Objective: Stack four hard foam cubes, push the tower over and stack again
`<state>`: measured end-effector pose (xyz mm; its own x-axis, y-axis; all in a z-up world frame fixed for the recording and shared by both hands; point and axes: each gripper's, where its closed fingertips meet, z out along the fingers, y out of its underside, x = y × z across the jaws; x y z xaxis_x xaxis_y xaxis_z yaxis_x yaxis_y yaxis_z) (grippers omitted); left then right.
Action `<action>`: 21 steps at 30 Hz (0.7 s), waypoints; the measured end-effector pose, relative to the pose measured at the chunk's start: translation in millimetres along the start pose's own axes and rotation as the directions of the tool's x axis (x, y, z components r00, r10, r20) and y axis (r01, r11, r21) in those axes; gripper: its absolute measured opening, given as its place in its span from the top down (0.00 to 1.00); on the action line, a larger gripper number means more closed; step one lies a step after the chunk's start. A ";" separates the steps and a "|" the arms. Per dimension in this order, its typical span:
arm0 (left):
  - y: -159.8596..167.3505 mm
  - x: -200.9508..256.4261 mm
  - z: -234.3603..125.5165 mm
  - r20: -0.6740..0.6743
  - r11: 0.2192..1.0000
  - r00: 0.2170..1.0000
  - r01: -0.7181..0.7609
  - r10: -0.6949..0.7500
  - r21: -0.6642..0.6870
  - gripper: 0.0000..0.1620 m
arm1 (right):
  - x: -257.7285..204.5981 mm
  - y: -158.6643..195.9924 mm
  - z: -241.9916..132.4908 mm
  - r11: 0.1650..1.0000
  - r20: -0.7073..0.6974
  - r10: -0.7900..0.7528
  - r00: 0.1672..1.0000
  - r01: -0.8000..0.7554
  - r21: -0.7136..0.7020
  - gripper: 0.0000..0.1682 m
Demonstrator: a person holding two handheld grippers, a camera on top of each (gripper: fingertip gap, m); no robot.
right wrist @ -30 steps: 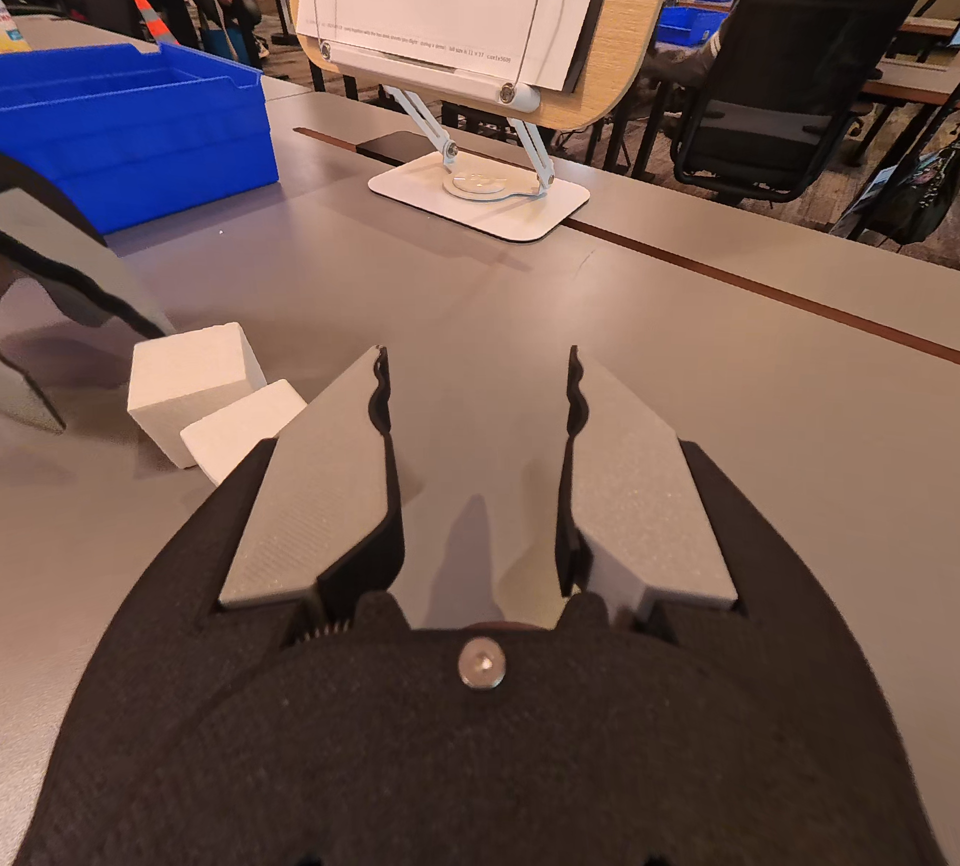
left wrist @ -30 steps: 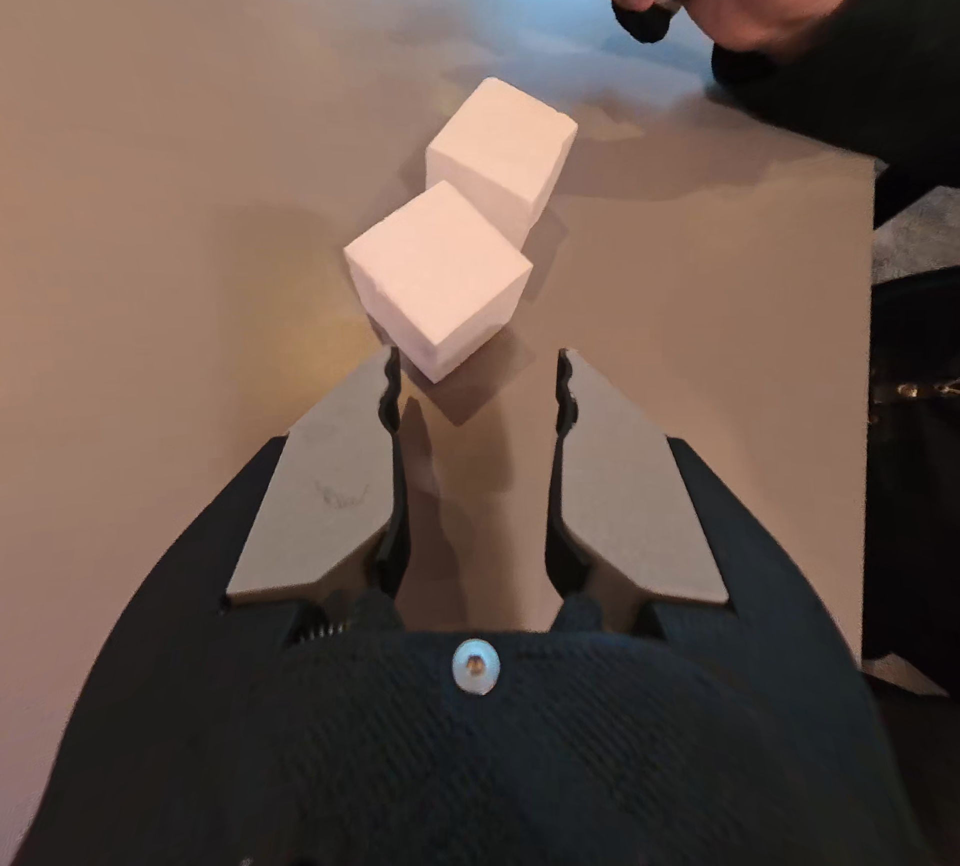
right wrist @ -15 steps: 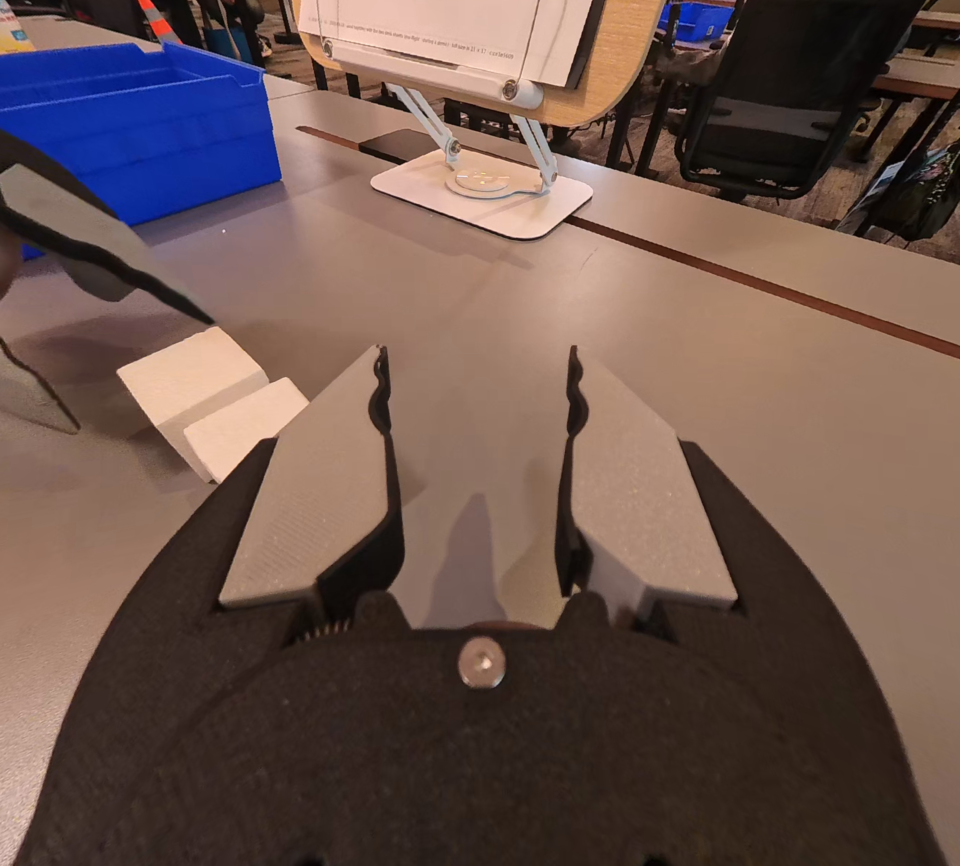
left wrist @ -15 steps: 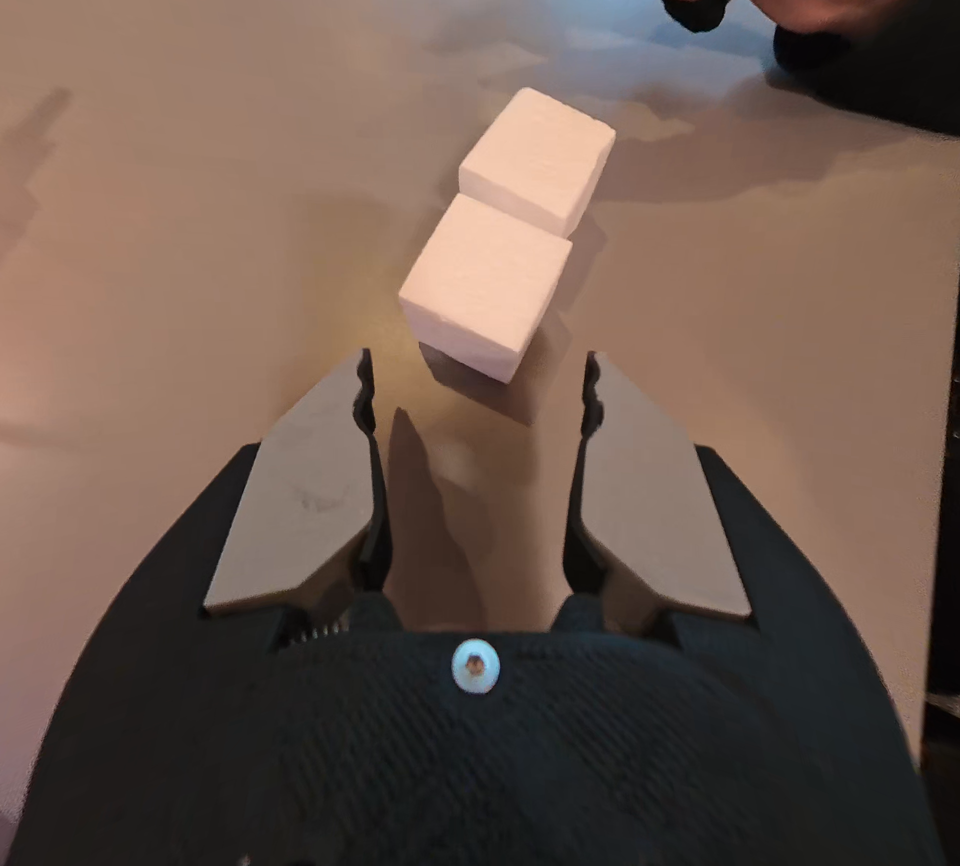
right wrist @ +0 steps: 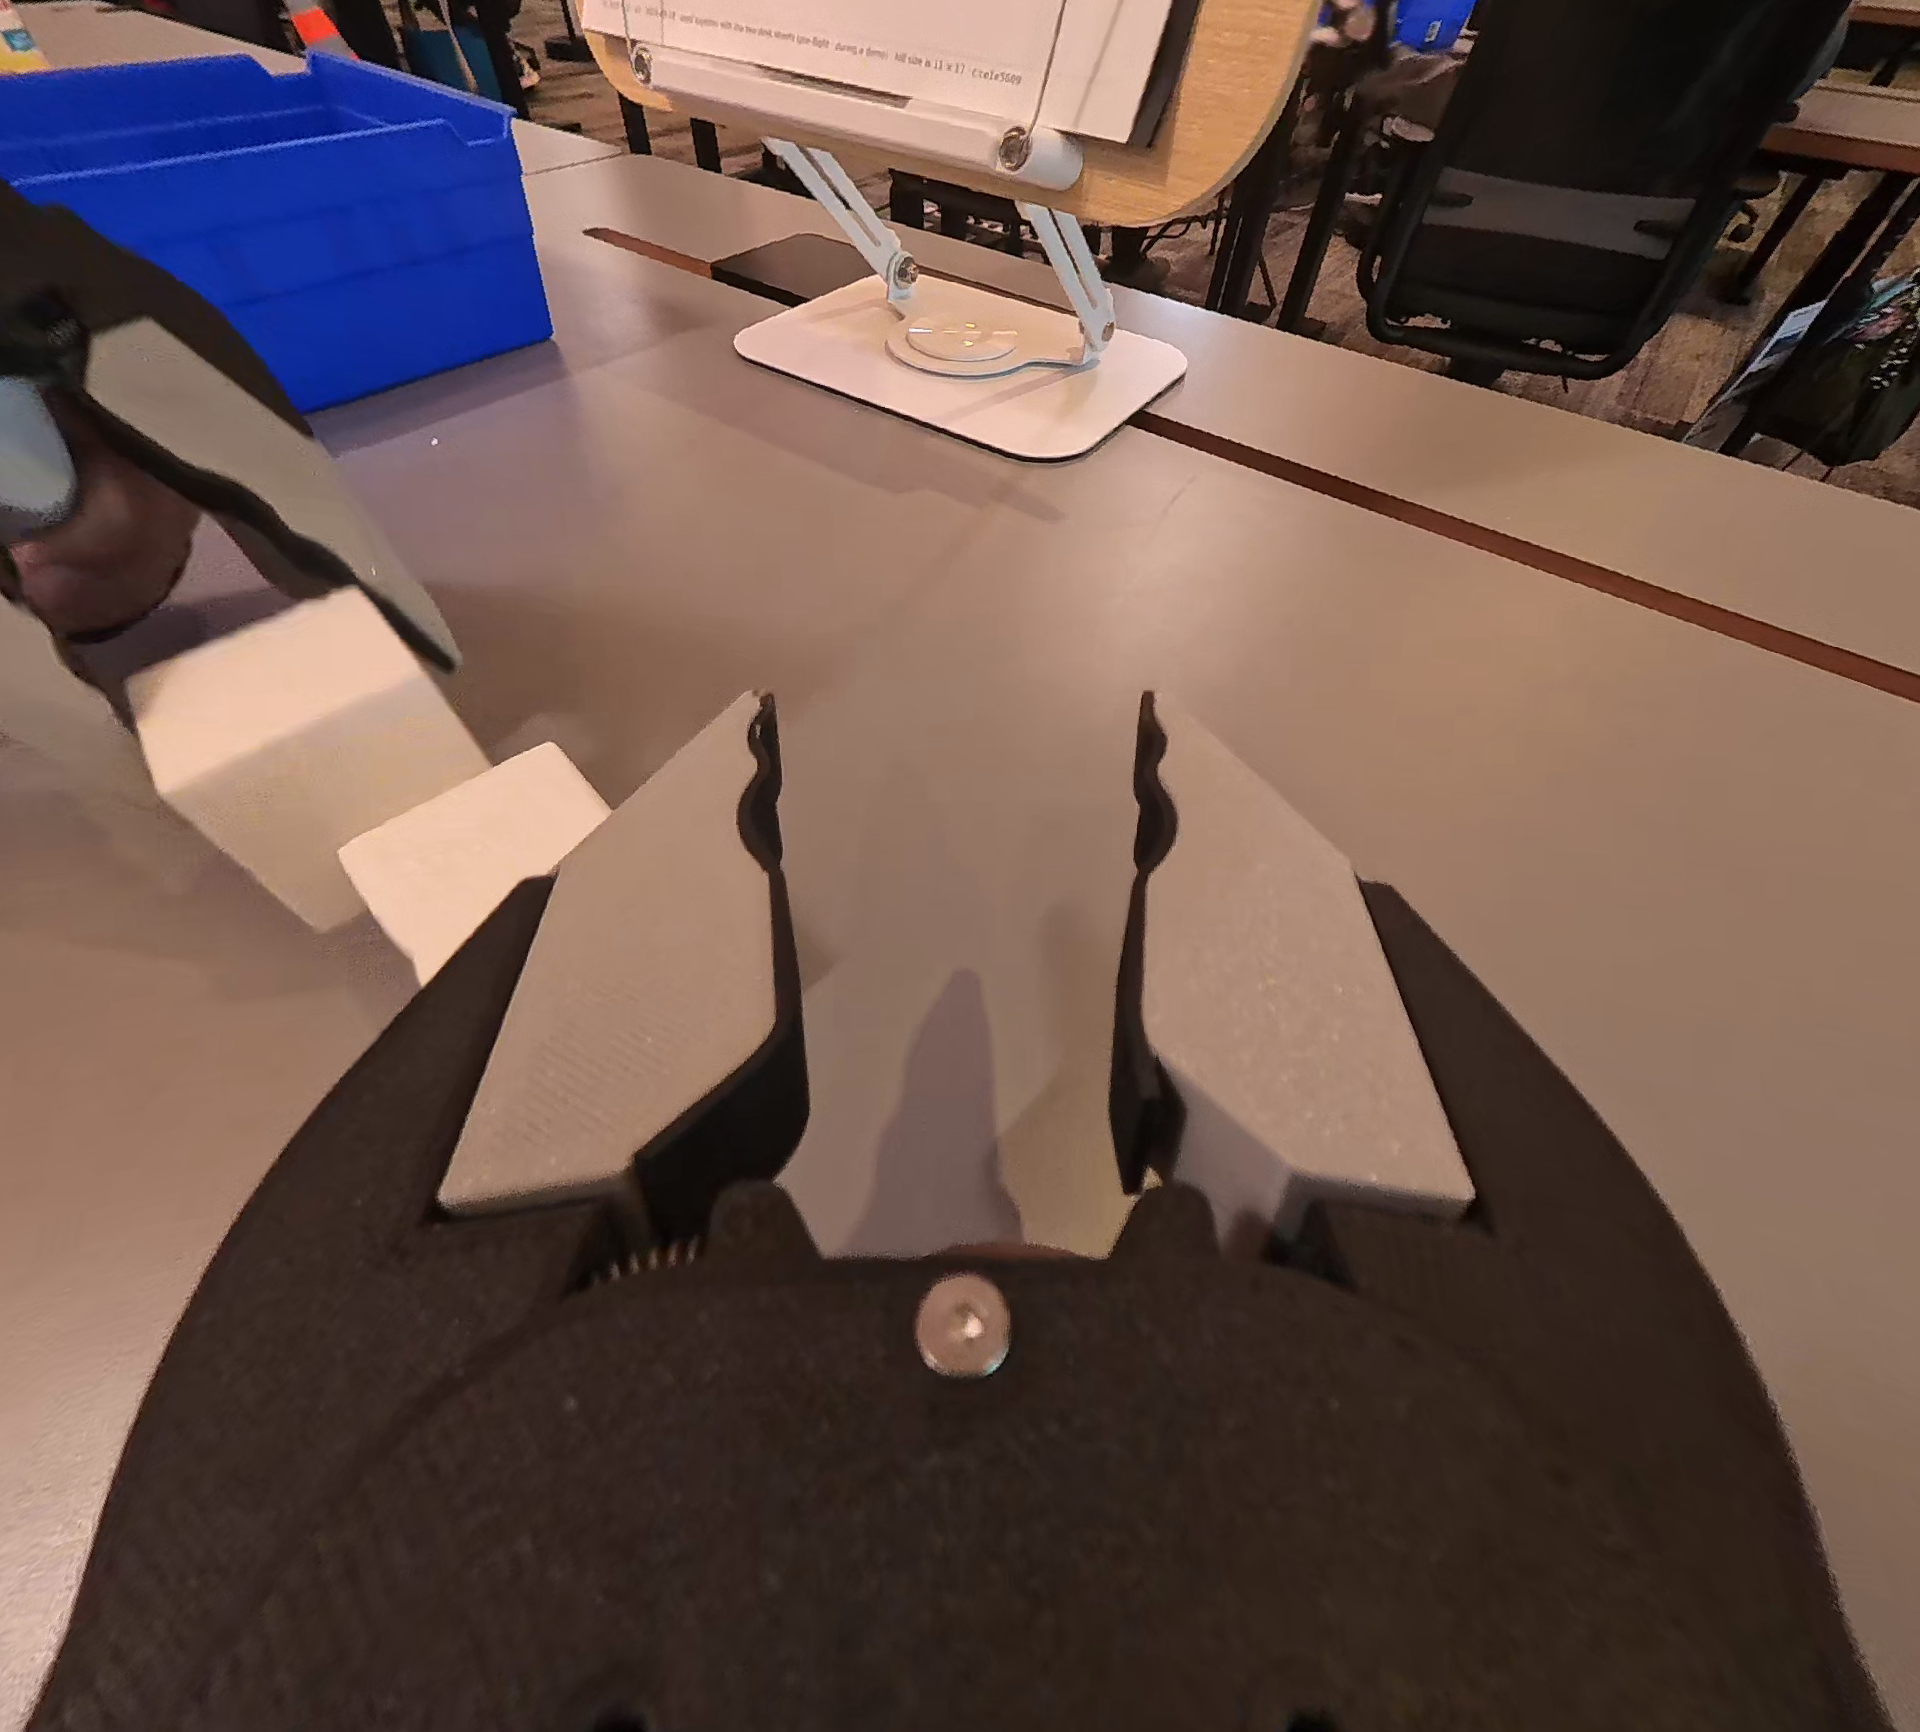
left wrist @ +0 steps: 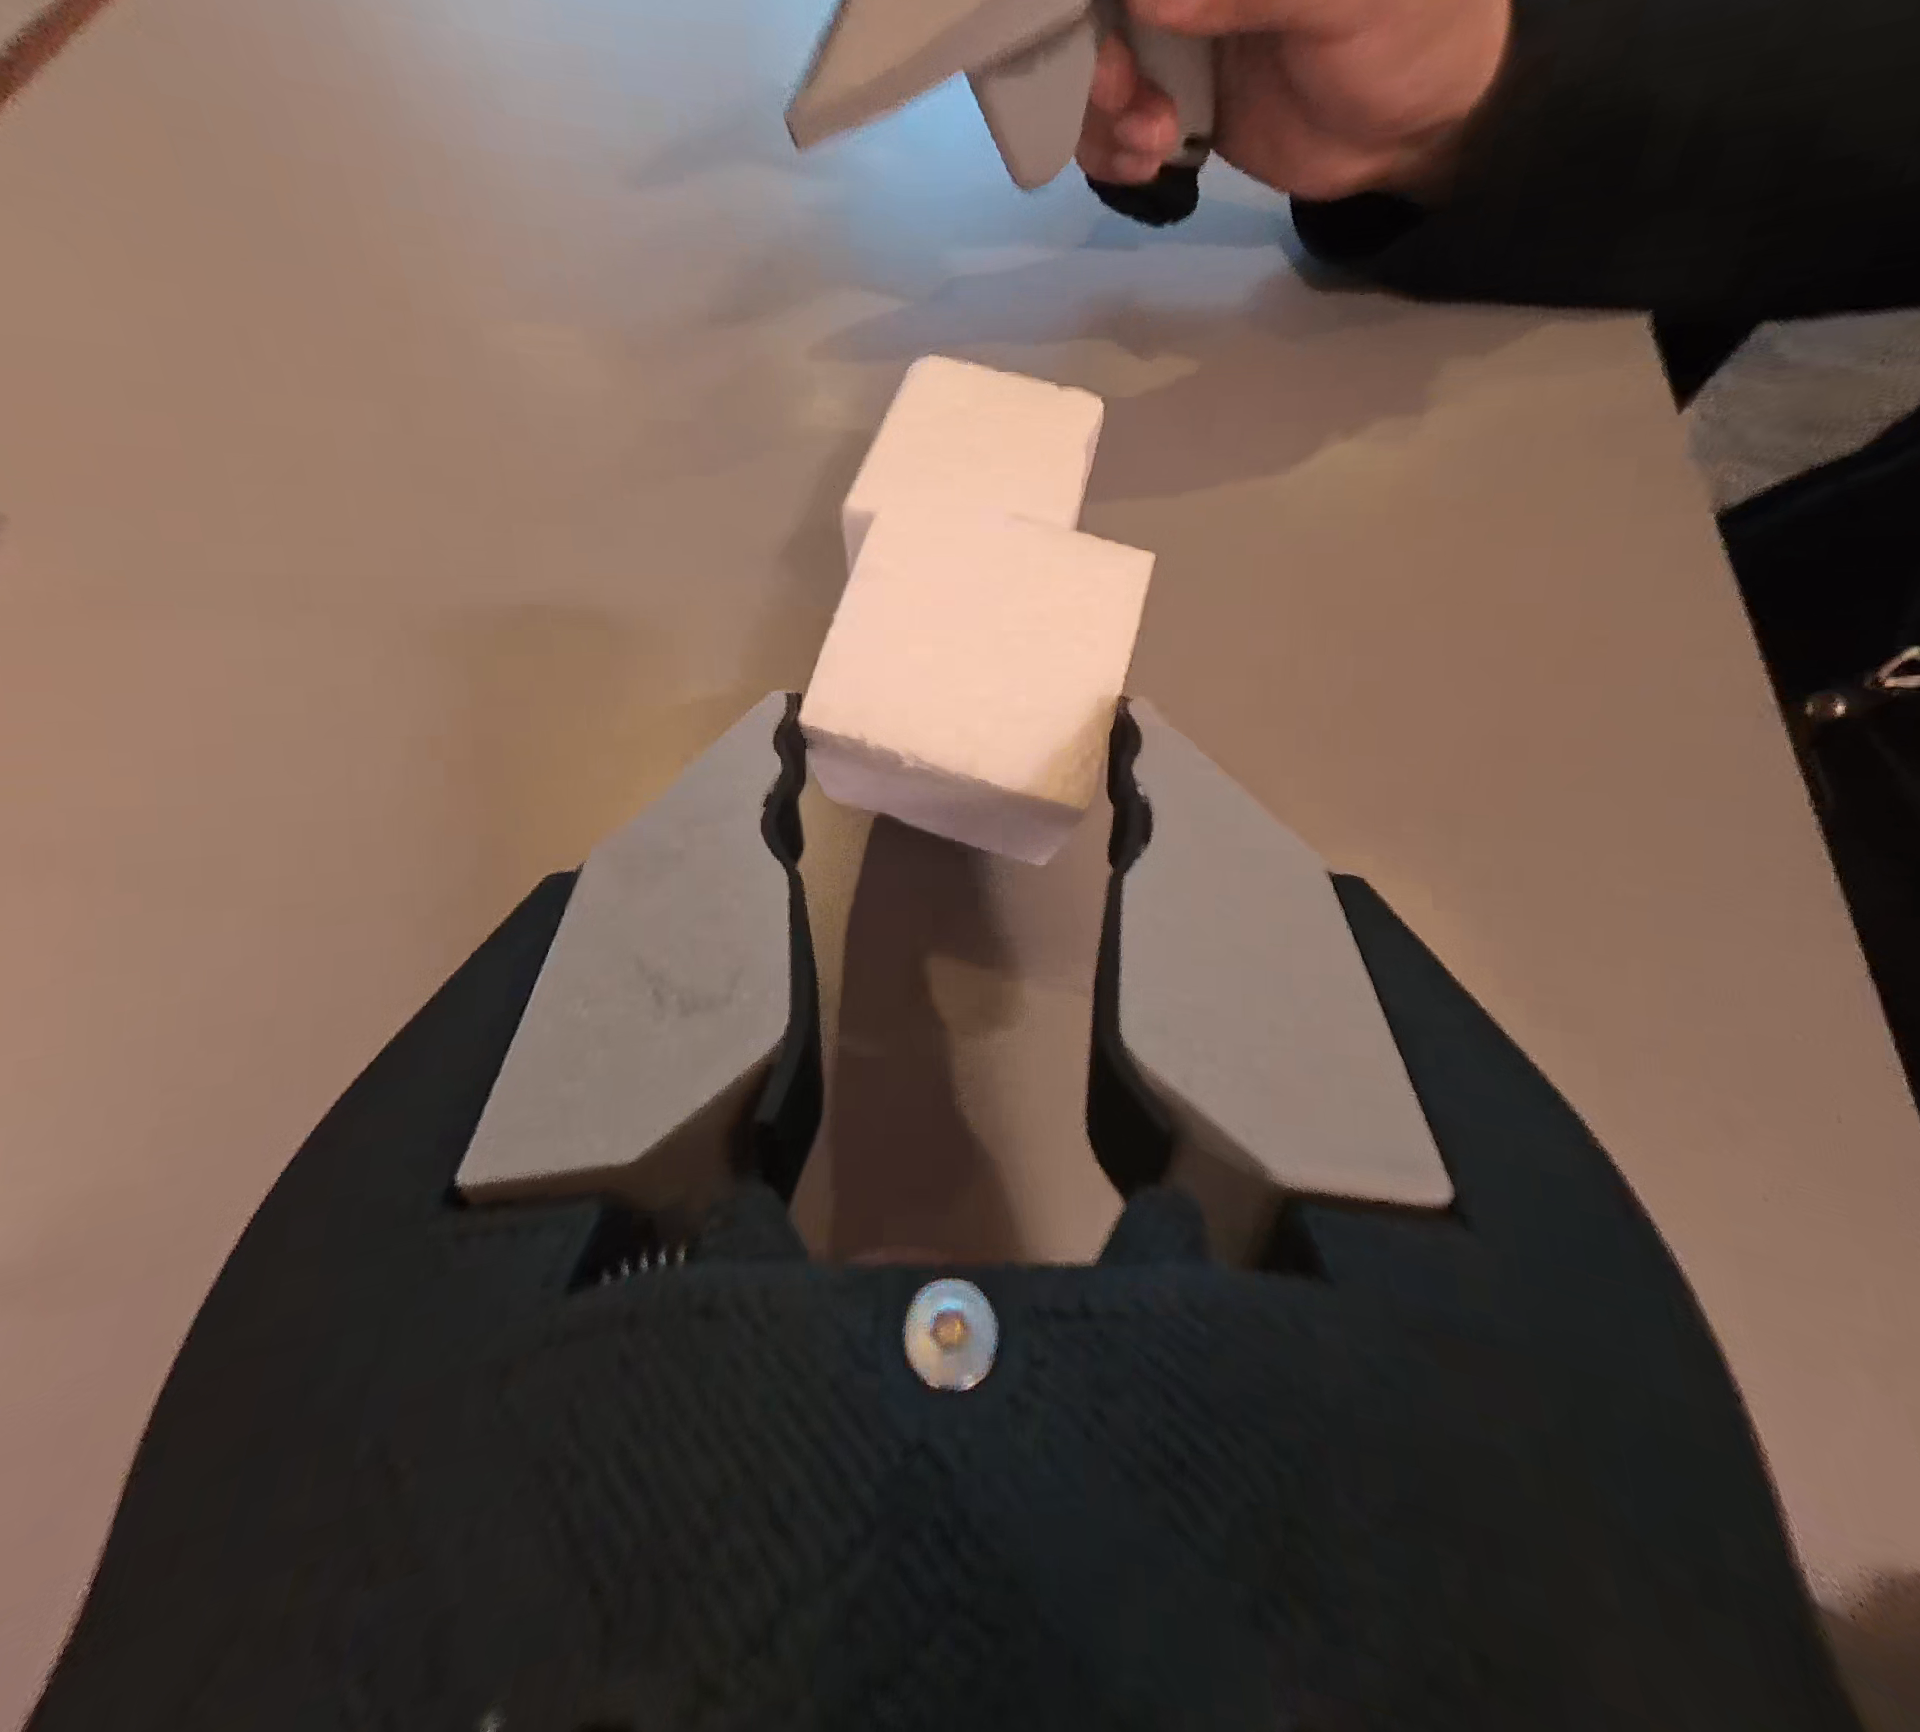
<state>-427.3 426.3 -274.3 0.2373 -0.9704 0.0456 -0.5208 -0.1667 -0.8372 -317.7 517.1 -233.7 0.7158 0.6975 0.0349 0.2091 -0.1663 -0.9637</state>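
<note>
Two white foam cubes lie touching on the grey table [left wrist: 312,539]. My left gripper [left wrist: 958,742] has its jaws closed in on the near cube [left wrist: 987,674]; the tips press its two sides and it still rests on the table. The far cube [left wrist: 982,446] sits just behind it. In the right wrist view the left gripper's finger [right wrist: 270,529] covers part of that held cube [right wrist: 291,747], and the other cube [right wrist: 468,851] is partly hidden by my right gripper [right wrist: 951,716]. The right gripper is open and empty, held above the table beyond the cubes [left wrist: 748,35].
A hand [left wrist: 1320,30] in a dark sleeve holds the right gripper. A blue bin [right wrist: 312,228] stands at the back left. A paper stand with a white base [right wrist: 966,363] is at the back centre. The table edge [left wrist: 1766,747] runs on the right, with a black chair [right wrist: 1610,176] beyond.
My left gripper moved forward so the near cube now sits between its tips, and its jaws narrowed onto it. The right gripper shifted slightly; its jaws stayed open.
</note>
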 end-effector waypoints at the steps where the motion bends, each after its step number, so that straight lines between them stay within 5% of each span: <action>1: -4.2 -1.7 -4.2 0.014 0.999 1.000 0.006 -0.007 0.034 0.65 | -2.1 0.5 0.4 1.000 0.015 -0.007 1.000 0.007 -0.006 0.61; 9: -8.2 -13.8 -20.8 0.151 0.995 0.989 -0.009 -0.006 0.099 0.65 | -24.4 18.3 -10.0 0.979 0.219 -0.137 0.966 0.166 -0.116 0.76; 21: -46.5 -6.7 -26.3 0.074 0.960 0.992 0.074 -0.097 0.269 0.65 | -35.9 54.6 3.8 0.933 0.228 -0.216 0.949 0.270 -0.238 0.66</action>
<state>-426.2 435.9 -221.3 0.3471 -0.9338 0.0865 -0.2622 -0.1852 -0.9471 -334.6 485.6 -288.6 0.4826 0.8569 0.1813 0.5465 -0.1328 -0.8269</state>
